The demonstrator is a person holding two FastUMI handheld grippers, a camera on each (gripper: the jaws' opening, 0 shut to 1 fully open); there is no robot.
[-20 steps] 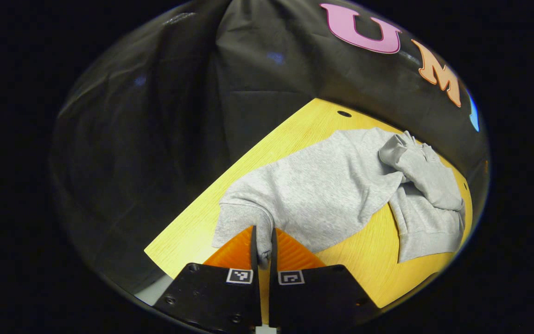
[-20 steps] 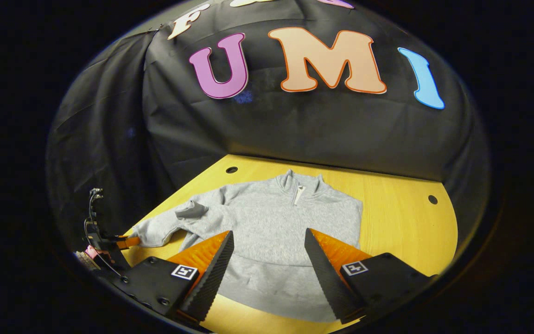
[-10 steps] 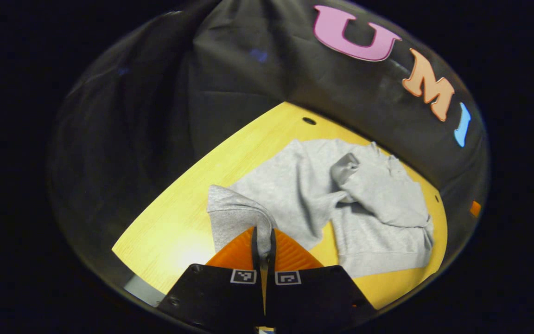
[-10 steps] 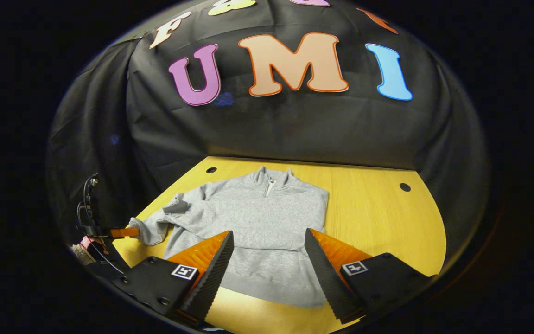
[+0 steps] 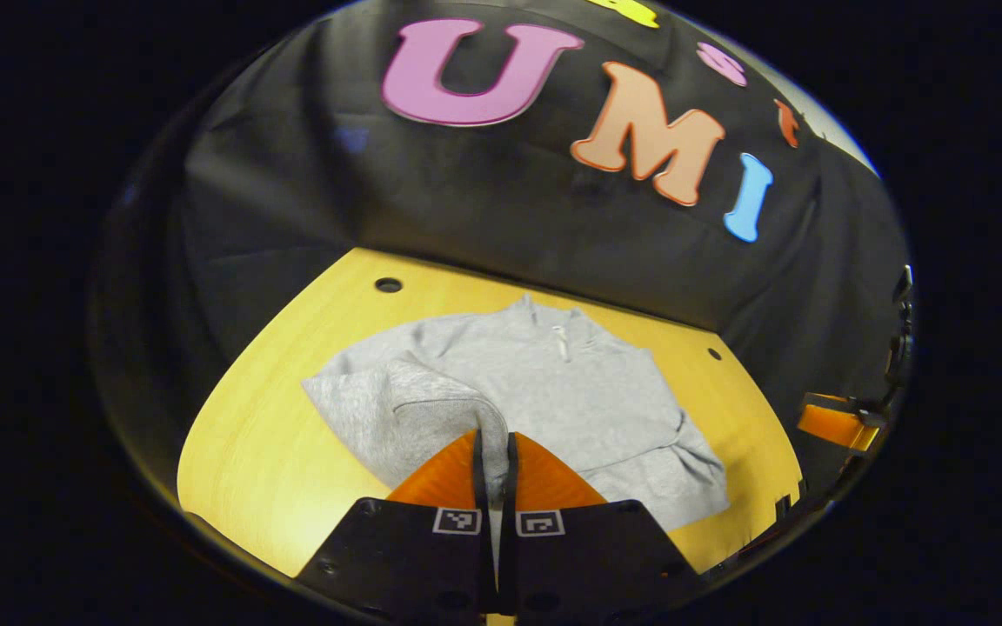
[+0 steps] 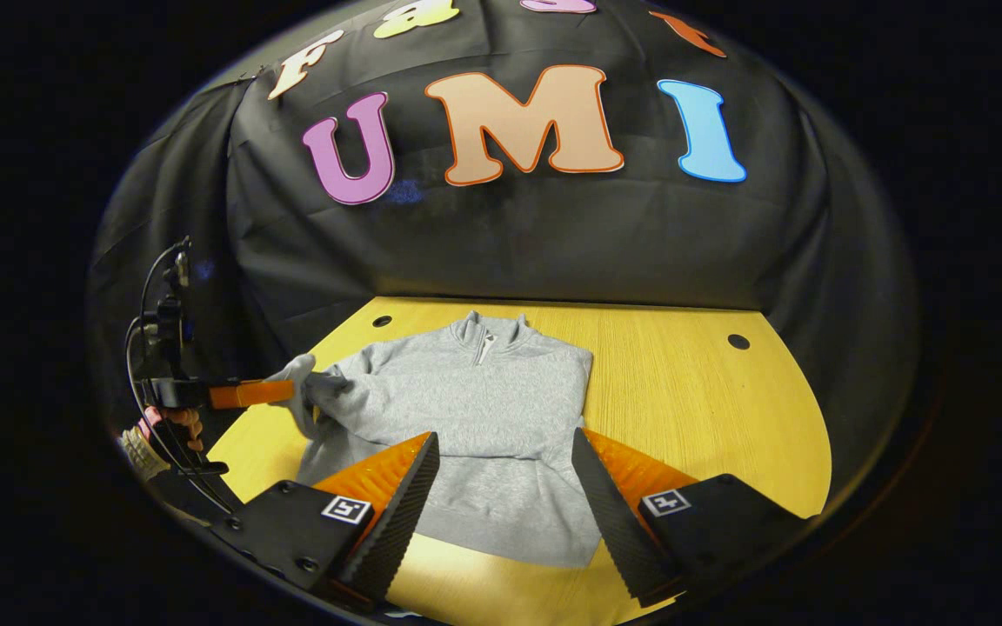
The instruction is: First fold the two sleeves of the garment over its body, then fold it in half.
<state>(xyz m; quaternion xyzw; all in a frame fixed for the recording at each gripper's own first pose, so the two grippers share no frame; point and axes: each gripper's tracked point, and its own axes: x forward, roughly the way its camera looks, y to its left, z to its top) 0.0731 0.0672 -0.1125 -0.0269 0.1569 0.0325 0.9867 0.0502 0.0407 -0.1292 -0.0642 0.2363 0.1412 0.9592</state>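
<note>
The left hand-held gripper point(image 5: 492, 452) is clenched on the sleeve cuff point(image 5: 488, 435) of the grey sweatshirt point(image 6: 475, 417), lifting it above the garment's body. The right hand-held gripper point(image 6: 504, 487) hangs released over the sweatshirt's hem, which lies flat on the bench point(image 6: 710, 409) just ahead of its fingers.

Yellow wooden table point(image 6: 684, 409), lower centre of frame, with a grey sweatshirt point(image 6: 484, 435) lying left of centre.

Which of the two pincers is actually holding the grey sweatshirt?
The left gripper: shut on the grey sweatshirt's sleeve cuff, lifting it. The right gripper hangs open above the sweatshirt's hem.
</note>
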